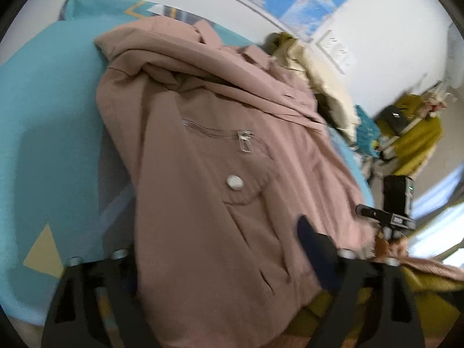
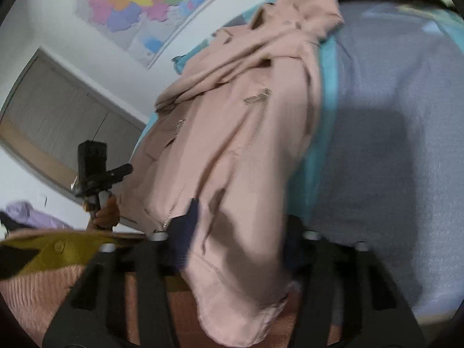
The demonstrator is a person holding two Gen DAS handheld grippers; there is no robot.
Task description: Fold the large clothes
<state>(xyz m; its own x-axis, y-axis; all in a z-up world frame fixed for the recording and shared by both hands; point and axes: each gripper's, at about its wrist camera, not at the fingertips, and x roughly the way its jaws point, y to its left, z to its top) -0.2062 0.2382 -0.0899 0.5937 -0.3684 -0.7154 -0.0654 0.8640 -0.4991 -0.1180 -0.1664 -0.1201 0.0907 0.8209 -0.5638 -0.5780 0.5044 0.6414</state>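
A large dusty-pink jacket [image 1: 208,150] with a zip pocket and a snap button lies over a turquoise bed cover [image 1: 43,121]. Its hem runs down between the fingers of my left gripper [image 1: 220,264], which is shut on it; only the right fingertip [image 1: 307,232] shows clearly. In the right wrist view the same jacket [image 2: 232,150] hangs from the hem held in my right gripper [image 2: 237,235], also shut on the cloth. Each gripper shows in the other's view: the right one [image 1: 388,211] beside the jacket's right edge, the left one [image 2: 98,174] at its left.
A pile of cream and olive clothes [image 1: 313,66] lies past the jacket. A yellow chair with clutter [image 1: 411,133] stands by the white wall. A map [image 2: 139,8] hangs on the wall, with a grey cupboard [image 2: 58,121] below. Mustard and pink cloth [image 2: 43,264] lies near me.
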